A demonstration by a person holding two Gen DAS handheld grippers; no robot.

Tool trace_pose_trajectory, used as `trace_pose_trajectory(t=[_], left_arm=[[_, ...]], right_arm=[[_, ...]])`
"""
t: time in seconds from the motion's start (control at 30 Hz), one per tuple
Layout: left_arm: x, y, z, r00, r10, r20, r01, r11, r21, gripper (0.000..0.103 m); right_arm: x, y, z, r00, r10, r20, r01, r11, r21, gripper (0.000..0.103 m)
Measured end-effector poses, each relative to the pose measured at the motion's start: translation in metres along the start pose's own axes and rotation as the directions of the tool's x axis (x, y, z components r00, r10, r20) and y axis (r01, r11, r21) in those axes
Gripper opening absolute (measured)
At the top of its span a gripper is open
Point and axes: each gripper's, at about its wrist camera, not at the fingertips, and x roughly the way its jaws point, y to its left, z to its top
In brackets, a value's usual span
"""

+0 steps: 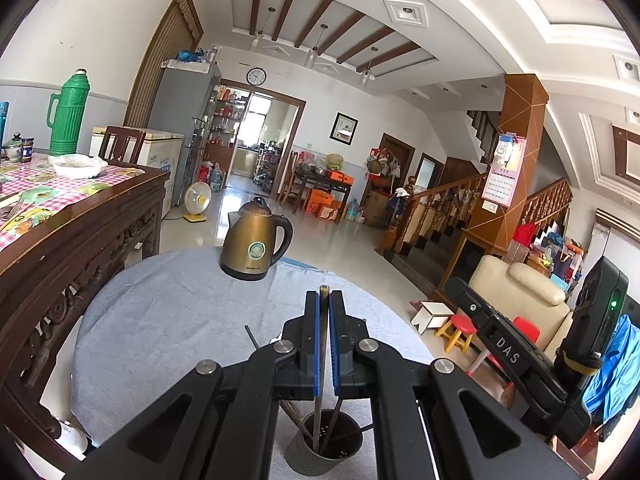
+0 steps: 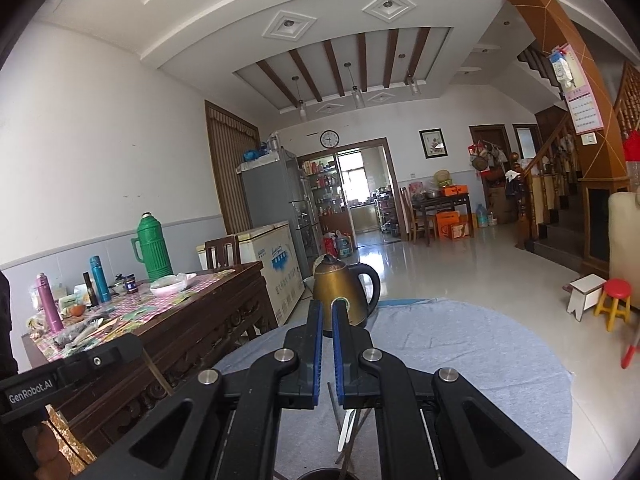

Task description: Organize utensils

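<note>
My left gripper (image 1: 324, 296) is shut on a brown chopstick (image 1: 322, 360) that stands upright between the blue pads. Its lower end reaches into a grey utensil cup (image 1: 324, 446), which holds several more sticks, just below the jaws. One dark chopstick (image 1: 252, 336) lies loose on the cloth to the left. My right gripper (image 2: 327, 308) is shut, with nothing visible between its pads. Below it, a pale flat utensil (image 2: 346, 428) and a few chopsticks (image 2: 352, 436) rest above the cup's dark rim (image 2: 328, 474) at the bottom edge.
The round table has a grey-blue cloth (image 1: 160, 320), and a bronze electric kettle (image 1: 256, 244) stands at its far edge. A carved wooden table (image 1: 80, 240) with a green thermos (image 1: 70, 112) stands close on the left. A cream sofa (image 1: 520, 288) and small stools (image 1: 456, 332) are on the right.
</note>
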Motion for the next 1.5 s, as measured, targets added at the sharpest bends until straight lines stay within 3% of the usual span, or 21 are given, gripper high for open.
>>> trace_pose_trajectory(t=[0.4, 0.5, 0.53, 0.6, 0.67, 0.97, 1.17, 1.5], left_arm=[[0.019, -0.008, -0.013, 0.996, -0.027, -0.084, 0.029, 0.999, 0.025, 0.007], [0.016, -0.007, -0.010, 0.997, -0.039, -0.066, 0.040, 0.999, 0.021, 0.022], [0.013, -0.005, -0.008, 0.998, -0.040, -0.048, 0.041, 0.999, 0.016, 0.032], [0.006, -0.002, -0.004, 0.999, -0.036, -0.007, 0.036, 0.999, 0.006, 0.040], [-0.002, 0.003, 0.001, 0.999, -0.023, 0.034, 0.024, 1.000, -0.010, 0.043], [-0.022, 0.044, 0.016, 0.987, 0.103, 0.123, -0.089, 0.990, -0.113, 0.057], [-0.021, 0.065, 0.014, 0.980, 0.169, 0.109, -0.151, 0.977, -0.152, 0.062], [-0.007, 0.092, 0.003, 0.970, 0.239, 0.037, -0.228, 0.953, -0.198, 0.064]], right_arm=[[0.000, -0.034, -0.001, 0.999, -0.030, -0.035, 0.034, 0.994, 0.104, 0.006], [-0.001, -0.047, 0.001, 0.999, -0.035, -0.040, 0.040, 0.989, 0.140, 0.012], [-0.003, -0.051, 0.001, 0.998, -0.045, -0.035, 0.049, 0.988, 0.148, 0.015], [-0.008, -0.060, 0.002, 0.998, -0.055, -0.019, 0.057, 0.984, 0.168, 0.028], [-0.013, -0.070, 0.003, 0.997, -0.071, 0.003, 0.069, 0.979, 0.194, 0.033], [-0.023, -0.114, 0.009, 0.984, -0.180, 0.016, 0.169, 0.948, 0.270, 0.033], [-0.024, -0.136, 0.008, 0.974, -0.226, -0.008, 0.219, 0.932, 0.291, 0.033], [-0.018, -0.154, -0.003, 0.970, -0.233, -0.071, 0.243, 0.916, 0.320, 0.034]])
